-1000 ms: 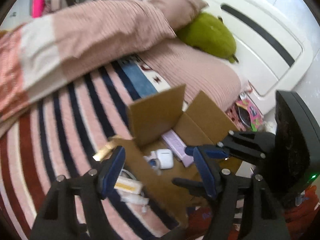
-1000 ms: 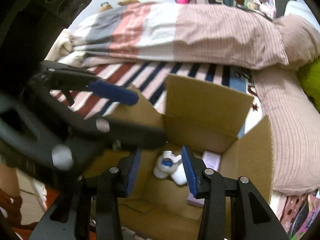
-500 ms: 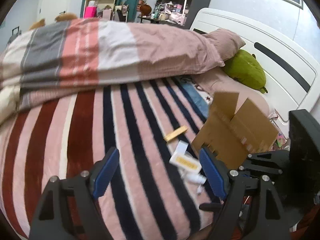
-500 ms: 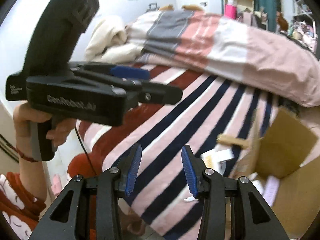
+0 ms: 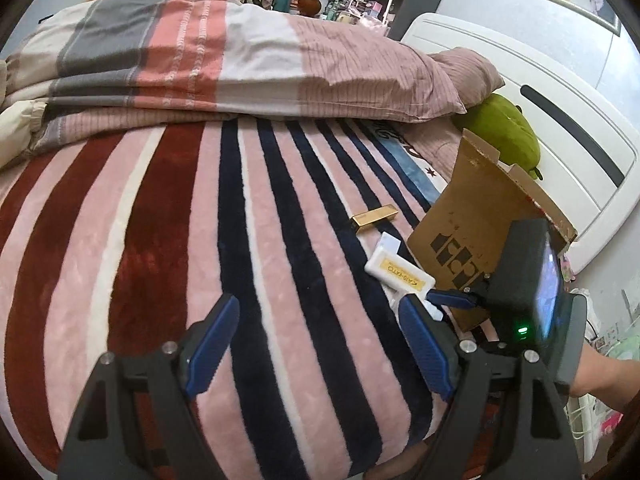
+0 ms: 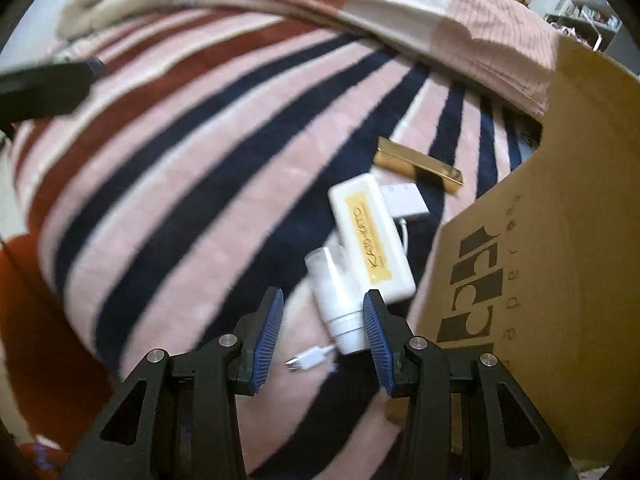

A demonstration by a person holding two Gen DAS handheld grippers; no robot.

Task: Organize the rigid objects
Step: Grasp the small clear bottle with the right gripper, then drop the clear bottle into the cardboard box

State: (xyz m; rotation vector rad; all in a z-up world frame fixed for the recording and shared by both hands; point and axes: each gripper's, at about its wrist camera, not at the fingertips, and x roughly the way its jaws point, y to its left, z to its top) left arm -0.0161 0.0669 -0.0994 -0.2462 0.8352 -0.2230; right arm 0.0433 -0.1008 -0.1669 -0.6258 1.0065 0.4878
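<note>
A brown cardboard box [image 6: 540, 220] stands on the striped blanket, also in the left wrist view [image 5: 480, 216]. Beside it lie a gold bar-shaped box [image 6: 418, 164] [image 5: 374, 218], a white box with a yellow label [image 6: 370, 240] [image 5: 398, 272], a white bottle [image 6: 340, 304] and a white cable plug [image 6: 306, 362]. My right gripper [image 6: 322, 338] is open and empty, low over the bottle and plug. My left gripper [image 5: 320, 350] is open and empty above the blanket; the right gripper's blue fingertips [image 5: 452, 300] show beside it near the box.
A striped pink, red and navy blanket [image 5: 240, 240] covers the bed. A folded duvet [image 5: 240, 64] lies at the back, with a pillow and a green plush [image 5: 508, 136] against the white headboard [image 5: 560, 140]. Shelves stand far behind.
Both grippers have pulled back from the box's inside. The right one swung left, then came down over the items beside the box. The left one rose and backed off.
</note>
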